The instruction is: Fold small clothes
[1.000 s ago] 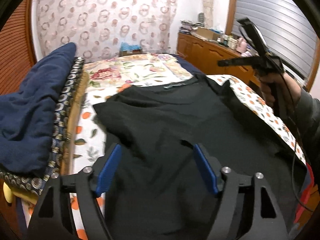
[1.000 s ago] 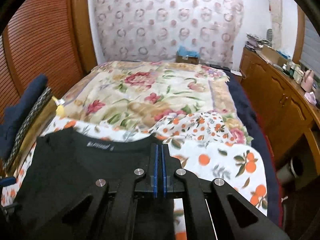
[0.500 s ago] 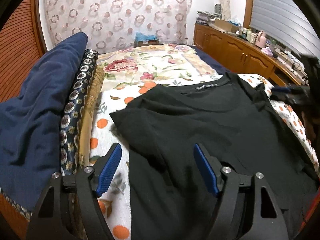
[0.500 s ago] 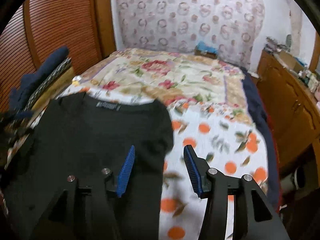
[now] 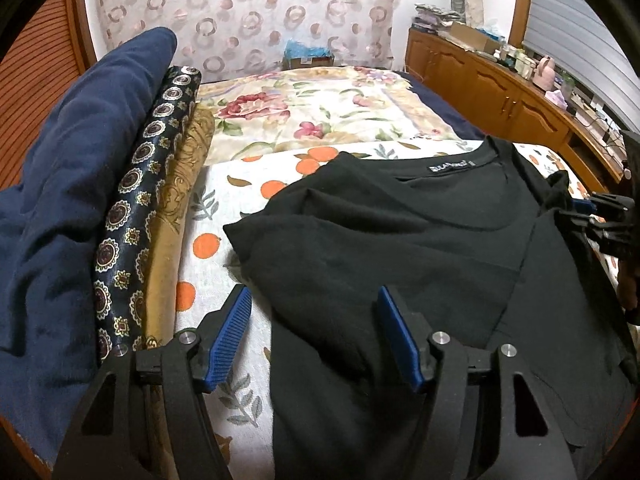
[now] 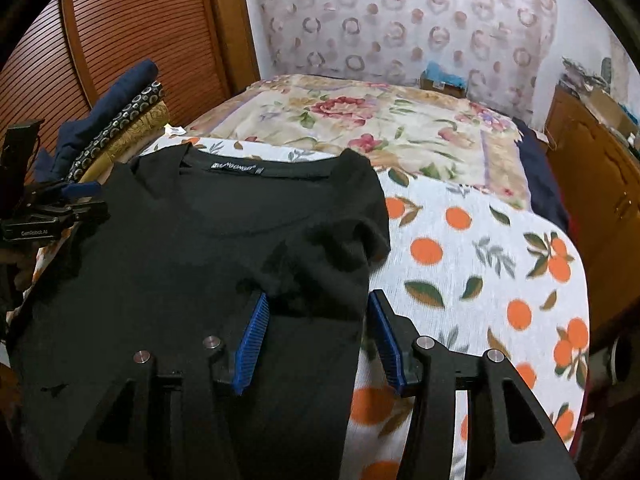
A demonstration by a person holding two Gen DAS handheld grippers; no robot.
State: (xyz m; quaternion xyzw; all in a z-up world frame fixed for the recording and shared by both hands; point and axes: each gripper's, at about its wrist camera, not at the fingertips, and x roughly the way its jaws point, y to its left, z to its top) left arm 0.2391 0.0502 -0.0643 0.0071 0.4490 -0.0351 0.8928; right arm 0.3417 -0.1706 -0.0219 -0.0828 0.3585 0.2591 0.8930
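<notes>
A black T-shirt (image 5: 400, 248) lies spread face up on the orange-print sheet (image 5: 216, 208), collar label toward the far end. My left gripper (image 5: 314, 294) hovers low over the shirt's left side, its jaws closing. The shirt's edge and sleeve lie between the blue pads, which do not press on it. My right gripper (image 6: 318, 296) stands over the shirt's (image 6: 200, 260) right sleeve, where the cloth is bunched between its pads. Its jaws are closing too, with no squeeze to be seen. Each gripper shows at the other view's edge: right gripper (image 5: 592, 216), left gripper (image 6: 60, 208).
Folded cloths are stacked along the bed's left side: navy cloth (image 5: 72, 200), a medallion-print cloth (image 5: 140, 208) and a gold cloth (image 5: 180, 208). A floral blanket (image 5: 320, 112) covers the far bed. Wooden cabinets (image 5: 500, 92) line the right wall, and a louvred door (image 6: 140, 40) stands at the left.
The right gripper went from shut to wide open, then narrower, and sank over the right sleeve. The left gripper shifted toward the shirt's left edge and narrowed slightly.
</notes>
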